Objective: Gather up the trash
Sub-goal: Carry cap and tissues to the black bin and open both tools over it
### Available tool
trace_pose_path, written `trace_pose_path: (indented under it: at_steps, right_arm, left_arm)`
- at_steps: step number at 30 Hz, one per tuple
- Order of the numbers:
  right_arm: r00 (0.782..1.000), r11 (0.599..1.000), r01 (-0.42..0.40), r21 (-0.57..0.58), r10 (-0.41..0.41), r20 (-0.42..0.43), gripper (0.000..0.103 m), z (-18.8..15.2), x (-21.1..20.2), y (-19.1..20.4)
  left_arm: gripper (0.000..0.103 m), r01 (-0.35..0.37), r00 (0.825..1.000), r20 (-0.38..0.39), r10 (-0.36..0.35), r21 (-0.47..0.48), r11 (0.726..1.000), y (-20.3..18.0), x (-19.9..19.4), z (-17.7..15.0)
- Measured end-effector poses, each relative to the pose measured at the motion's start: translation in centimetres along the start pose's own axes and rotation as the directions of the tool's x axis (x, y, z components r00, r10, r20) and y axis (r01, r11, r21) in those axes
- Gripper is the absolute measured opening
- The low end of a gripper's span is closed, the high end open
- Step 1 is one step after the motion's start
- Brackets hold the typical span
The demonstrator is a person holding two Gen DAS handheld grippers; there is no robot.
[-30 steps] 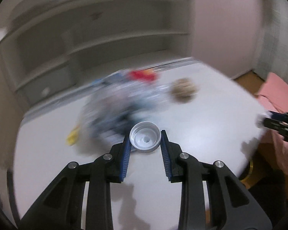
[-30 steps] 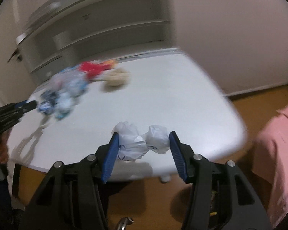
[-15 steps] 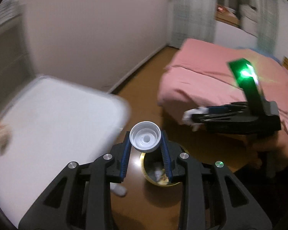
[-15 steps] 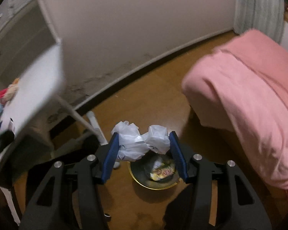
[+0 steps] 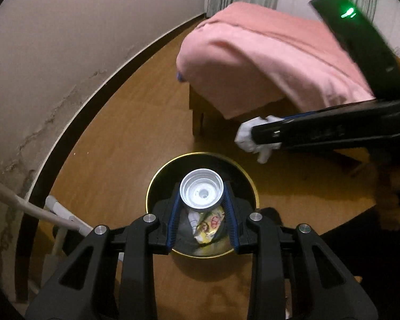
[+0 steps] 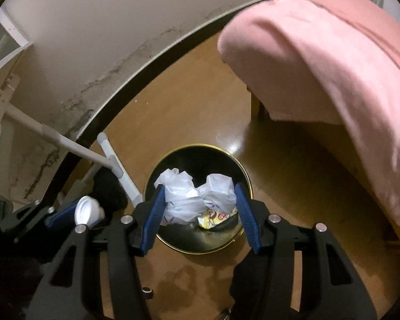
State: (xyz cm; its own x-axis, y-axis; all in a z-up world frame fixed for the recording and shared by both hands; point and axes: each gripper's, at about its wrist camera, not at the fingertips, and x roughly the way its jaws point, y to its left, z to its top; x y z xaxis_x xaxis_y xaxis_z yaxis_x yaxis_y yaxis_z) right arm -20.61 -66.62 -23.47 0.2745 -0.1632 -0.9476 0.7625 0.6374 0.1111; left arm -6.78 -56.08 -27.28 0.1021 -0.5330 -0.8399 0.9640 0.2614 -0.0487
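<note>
The left gripper [image 5: 201,208] holds a white cap [image 5: 201,192] pinched between its blue pads [image 5: 172,220], open side toward the camera, directly above the bin [image 5: 157,181], a round black one with a gold rim standing on the wooden floor [image 5: 125,122]. Below the cap, inside the bin, lie a yellow wrapper [image 5: 210,225] and a bit of white trash. The right gripper [image 6: 197,208] clamps a crumpled white bag [image 6: 194,194] across its width, also right over the bin [image 6: 200,248], with the wrapper [image 6: 213,217] showing under the bag. In the right view the left gripper [image 6: 66,213] with the cap [image 6: 86,212] sits just to the left of the right one. Beyond and to the right of both grippers stands a bed [image 5: 266,61] under a pink cover; white legs [image 6: 66,144] of a desk stand to the left.
</note>
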Motion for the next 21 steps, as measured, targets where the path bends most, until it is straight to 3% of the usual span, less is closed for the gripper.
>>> trace_pose_path:
  at_steps: [7,14,15,18,21]
  right_arm:
    - [1.000,1.000,-0.003,-0.001,0.003,-0.018,0.053,0.3,1.1,0.4]
    - [1.000,1.000,-0.014,-0.001,0.014,-0.019,0.053,0.2,1.1,0.7]
    - [1.000,1.000,-0.015,-0.002,0.015,-0.017,0.053,0.2,1.2,0.7]
    - [1.000,1.000,-0.018,0.001,0.018,-0.018,0.053,0.3,1.4,0.6]
    - [0.999,1.000,-0.020,-0.002,0.020,-0.025,0.053,0.3,1.6,0.7]
  left_arm:
    - [0.029,0.013,1.000,-0.021,-0.014,-0.051,0.999,0.9,2.2,0.6]
    - [0.029,0.014,1.000,-0.022,-0.015,-0.052,0.999,1.0,1.9,0.0]
    - [0.032,0.007,1.000,-0.025,-0.009,-0.048,0.999,1.0,1.9,0.0]
    - [0.058,-0.006,1.000,-0.020,0.005,-0.048,0.999,1.0,1.8,-0.1]
    - [0.059,-0.004,1.000,-0.014,0.003,-0.043,0.999,0.9,1.6,-0.1]
